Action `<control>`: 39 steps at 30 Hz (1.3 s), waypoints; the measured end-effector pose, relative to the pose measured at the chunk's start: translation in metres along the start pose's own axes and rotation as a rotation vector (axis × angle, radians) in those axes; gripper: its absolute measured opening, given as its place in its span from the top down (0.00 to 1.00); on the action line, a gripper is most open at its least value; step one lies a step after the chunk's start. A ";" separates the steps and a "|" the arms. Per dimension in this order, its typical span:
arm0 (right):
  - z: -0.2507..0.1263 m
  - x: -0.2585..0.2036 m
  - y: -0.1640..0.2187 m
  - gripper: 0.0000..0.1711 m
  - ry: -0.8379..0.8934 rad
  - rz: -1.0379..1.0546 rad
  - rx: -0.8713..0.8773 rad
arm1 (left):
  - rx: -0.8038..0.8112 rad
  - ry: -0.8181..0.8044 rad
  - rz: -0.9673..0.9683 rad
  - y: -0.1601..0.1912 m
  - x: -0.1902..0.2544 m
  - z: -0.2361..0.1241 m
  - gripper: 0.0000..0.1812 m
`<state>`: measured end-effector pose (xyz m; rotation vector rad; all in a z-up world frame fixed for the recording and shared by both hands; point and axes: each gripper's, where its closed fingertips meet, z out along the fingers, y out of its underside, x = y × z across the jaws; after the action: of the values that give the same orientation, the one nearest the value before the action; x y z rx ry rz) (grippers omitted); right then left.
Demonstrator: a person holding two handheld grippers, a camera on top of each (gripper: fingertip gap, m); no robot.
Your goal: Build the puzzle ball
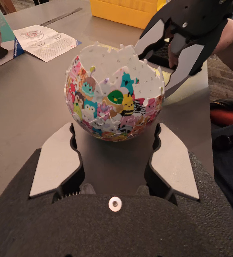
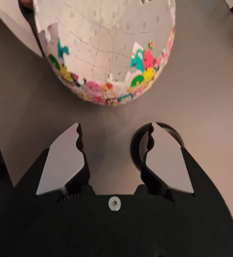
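The half-built, bowl-shaped puzzle ball (image 1: 113, 94) with bright cartoon animals sits on the grey counter (image 1: 22, 97). The left claw (image 1: 115, 130) and right claw (image 2: 115, 129) are both apart, holding nothing. A black ring (image 2: 135, 144) lies under the right claw. A white paper sheet (image 1: 46, 41) and yellow box (image 1: 124, 11) lie behind.

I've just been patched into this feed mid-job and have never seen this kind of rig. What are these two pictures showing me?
No robot: a person holds two hand-held grippers, a camera on each. The left gripper view looks over its open fingers at the half-built colourful puzzle ball on the grey table; the right gripper hangs open beyond it. The right gripper's own view shows the ball's white inside and a black ring stand under one finger. A folded paper instruction sheet and a yellow box lie behind. Nothing is held.
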<state>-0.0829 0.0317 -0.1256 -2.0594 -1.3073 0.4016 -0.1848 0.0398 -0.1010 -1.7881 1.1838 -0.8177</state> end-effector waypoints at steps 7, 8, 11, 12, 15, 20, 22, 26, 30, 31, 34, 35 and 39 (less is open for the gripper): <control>-0.043 0.042 0.038 0.88 0.196 -0.199 -0.099 | 0.035 -0.042 -0.022 0.001 -0.003 -0.012 0.41; -0.045 0.049 0.047 0.98 0.211 -0.217 -0.131 | 0.042 -0.045 -0.028 0.000 -0.003 -0.013 0.41; -0.047 0.064 0.063 1.00 0.212 -0.197 -0.166 | 0.052 -0.056 -0.018 -0.002 -0.003 -0.013 0.41; -0.046 0.066 0.068 0.99 0.205 -0.184 -0.181 | 0.051 -0.059 -0.011 -0.003 -0.003 -0.013 0.41; -0.046 0.069 0.088 0.99 0.173 -0.142 -0.247 | 0.051 -0.060 -0.006 -0.003 -0.001 -0.014 0.41; -0.049 0.074 0.109 0.99 0.116 -0.083 -0.334 | 0.058 -0.068 0.002 -0.003 0.001 -0.018 0.41; -0.050 0.074 0.113 0.99 0.090 -0.090 -0.382 | 0.059 -0.077 0.008 -0.004 0.001 -0.019 0.41; -0.049 0.072 0.114 0.99 0.023 -0.092 -0.429 | 0.077 -0.086 0.007 -0.006 0.002 -0.023 0.41; -0.049 0.071 0.114 0.99 -0.025 -0.150 -0.481 | 0.096 -0.098 -0.020 -0.007 0.000 -0.022 0.41; -0.049 0.071 0.114 0.99 -0.029 -0.158 -0.496 | 0.098 -0.096 -0.028 -0.006 0.000 -0.020 0.41; -0.049 0.070 0.115 0.99 -0.055 -0.124 -0.550 | 0.080 -0.080 -0.040 -0.003 0.003 -0.014 0.40; -0.049 0.070 0.115 0.99 -0.069 -0.116 -0.555 | 0.071 -0.076 -0.034 -0.002 0.004 -0.013 0.40; -0.049 0.071 0.115 0.99 -0.119 -0.109 -0.551 | 0.055 -0.080 0.005 -0.003 0.006 -0.009 0.39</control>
<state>0.0555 0.0438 -0.1606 -2.4162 -1.7414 0.1197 -0.1888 0.0323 -0.0941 -1.7564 1.1034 -0.7623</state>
